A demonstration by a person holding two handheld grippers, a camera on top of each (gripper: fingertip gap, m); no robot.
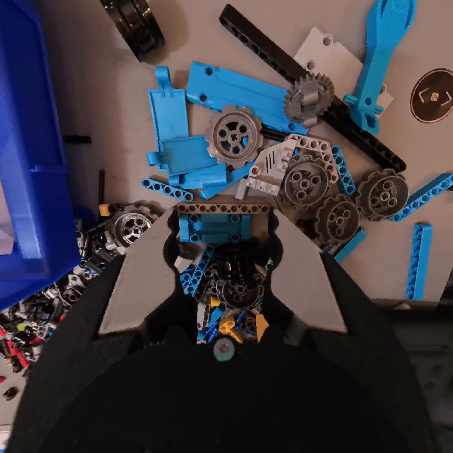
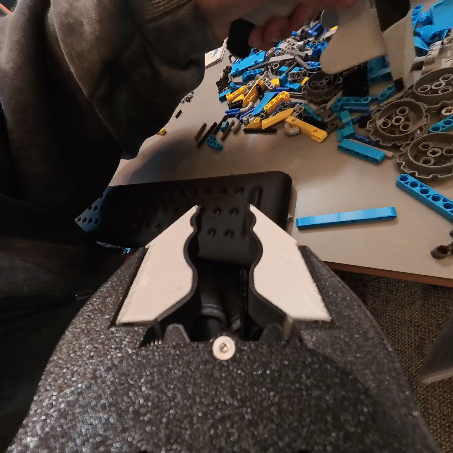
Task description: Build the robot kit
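The left tool (image 1: 223, 220) hangs with fingers spread over a dense heap of small parts (image 1: 220, 294); a grey perforated beam (image 1: 223, 208) spans its fingertips. The blue bin (image 1: 31, 147) walls off the left, and grey sprocket wheels (image 1: 338, 218) crowd the right. The right tool (image 2: 223, 220) closes on a black perforated plate (image 2: 171, 203); bare tabletop (image 2: 343, 245) lies just right of it, crossed by one flat blue beam (image 2: 345, 217).

A hobby or office-style room: a pale table (image 2: 318, 176) over brown carpet (image 2: 397, 306) is strewn with plastic construction-toy beams (image 1: 419, 261), grey sprocket wheels (image 1: 234, 137) and a blue storage bin (image 1: 29, 152).
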